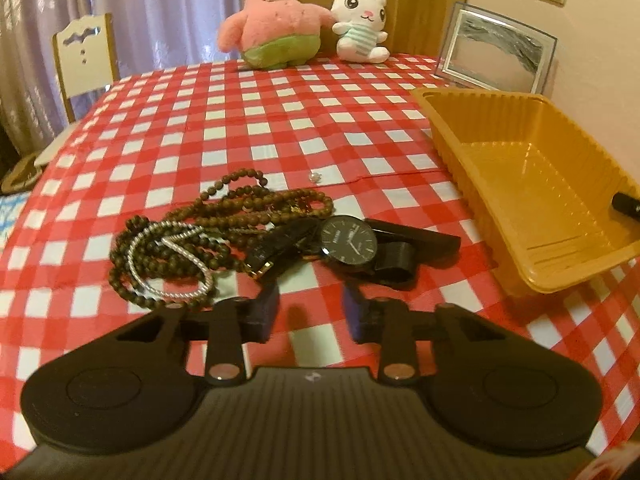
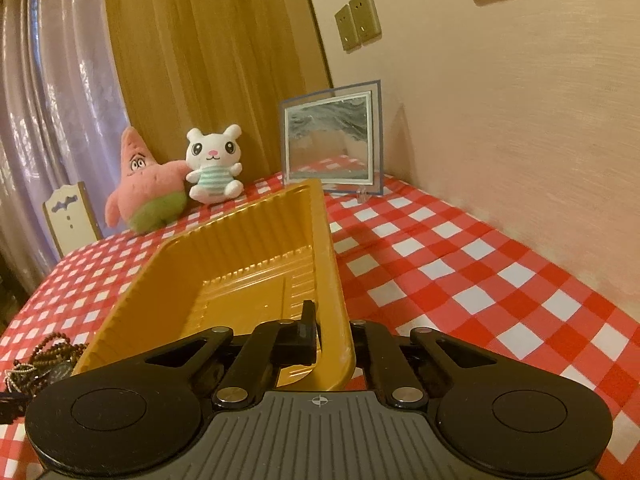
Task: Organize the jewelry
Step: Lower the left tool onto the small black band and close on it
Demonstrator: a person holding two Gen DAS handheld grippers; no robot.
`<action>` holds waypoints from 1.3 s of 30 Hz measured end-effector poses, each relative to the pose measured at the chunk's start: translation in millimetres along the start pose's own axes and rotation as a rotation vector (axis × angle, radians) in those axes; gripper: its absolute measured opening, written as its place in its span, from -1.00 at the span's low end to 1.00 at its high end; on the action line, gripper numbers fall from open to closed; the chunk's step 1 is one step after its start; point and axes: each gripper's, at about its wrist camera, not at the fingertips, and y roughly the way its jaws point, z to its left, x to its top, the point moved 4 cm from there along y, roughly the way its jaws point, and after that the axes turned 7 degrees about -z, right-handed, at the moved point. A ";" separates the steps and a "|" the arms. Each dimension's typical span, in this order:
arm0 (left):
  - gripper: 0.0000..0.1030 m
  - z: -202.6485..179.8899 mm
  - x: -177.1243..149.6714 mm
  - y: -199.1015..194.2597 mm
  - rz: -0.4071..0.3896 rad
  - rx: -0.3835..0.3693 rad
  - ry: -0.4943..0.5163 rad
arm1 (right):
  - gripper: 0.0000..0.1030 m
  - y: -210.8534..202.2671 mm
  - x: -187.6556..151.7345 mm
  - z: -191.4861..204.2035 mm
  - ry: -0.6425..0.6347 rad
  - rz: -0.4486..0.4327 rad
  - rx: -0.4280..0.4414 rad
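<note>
A heap of jewelry lies on the checked cloth: brown bead strands (image 1: 228,212), a silver chain (image 1: 176,248) and a black watch (image 1: 349,240) with its dark straps. A tiny silver piece (image 1: 315,177) sits apart, just beyond the heap. My left gripper (image 1: 312,310) hovers just short of the watch, jaws apart with only cloth between them. The yellow plastic tray (image 1: 520,152) stands to the right. My right gripper (image 2: 330,322) is shut on the tray's (image 2: 224,256) near side wall, one finger (image 2: 308,330) inside and the other hidden behind the wall. The heap (image 2: 40,354) shows at lower left.
A pink star plush (image 1: 276,24) and a white bunny plush (image 1: 360,24) sit at the table's far edge. A framed picture (image 1: 496,46) leans by the wall on the right. A white chair (image 1: 86,56) stands at the far left, with curtains behind it.
</note>
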 end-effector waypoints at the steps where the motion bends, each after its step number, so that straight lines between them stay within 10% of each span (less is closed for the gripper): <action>1: -0.48 1.9 0.9 -0.2 -0.011 0.000 0.015 | -0.91 -1.4 1.1 -0.6 0.000 -0.005 -0.004; 17: -0.54 7.2 10.3 37.3 -0.014 0.028 0.230 | -0.91 22.7 8.0 -11.7 -0.032 -0.020 0.080; 39: -0.72 13.8 30.0 25.4 0.073 -0.066 0.027 | -0.91 45.6 25.1 -12.7 -0.110 0.058 0.197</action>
